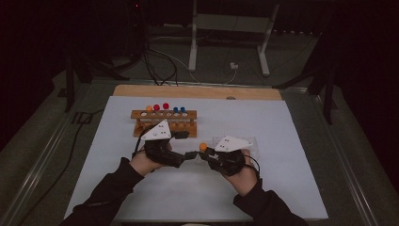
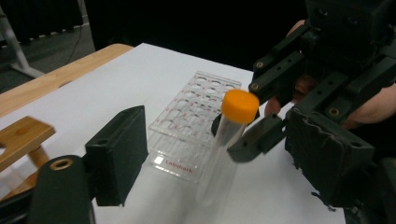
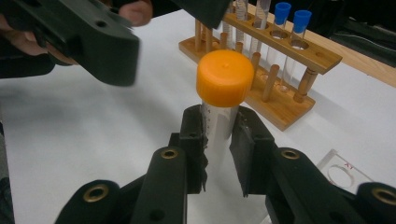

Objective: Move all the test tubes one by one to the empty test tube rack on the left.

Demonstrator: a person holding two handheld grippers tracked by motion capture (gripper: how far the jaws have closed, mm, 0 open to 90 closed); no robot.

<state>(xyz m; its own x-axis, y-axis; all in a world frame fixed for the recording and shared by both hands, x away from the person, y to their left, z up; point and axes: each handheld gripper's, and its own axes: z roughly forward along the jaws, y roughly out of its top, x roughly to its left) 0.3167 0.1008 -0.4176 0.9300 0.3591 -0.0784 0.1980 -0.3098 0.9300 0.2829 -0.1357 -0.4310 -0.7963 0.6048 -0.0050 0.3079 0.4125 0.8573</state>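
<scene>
Bare white surface (image 1: 291,188) stretches wide to the left, right and near edges; a wooden rack (image 1: 163,121) of capped tubes stands toward the far side, a clear plastic rack (image 2: 196,116) just right of centre. At mid-surface, the right hand-held gripper (image 3: 219,140) is clamped on an orange-capped tube (image 3: 223,93). The left hand-held gripper (image 2: 215,154) stands apart around that tube, touching nothing.
</scene>
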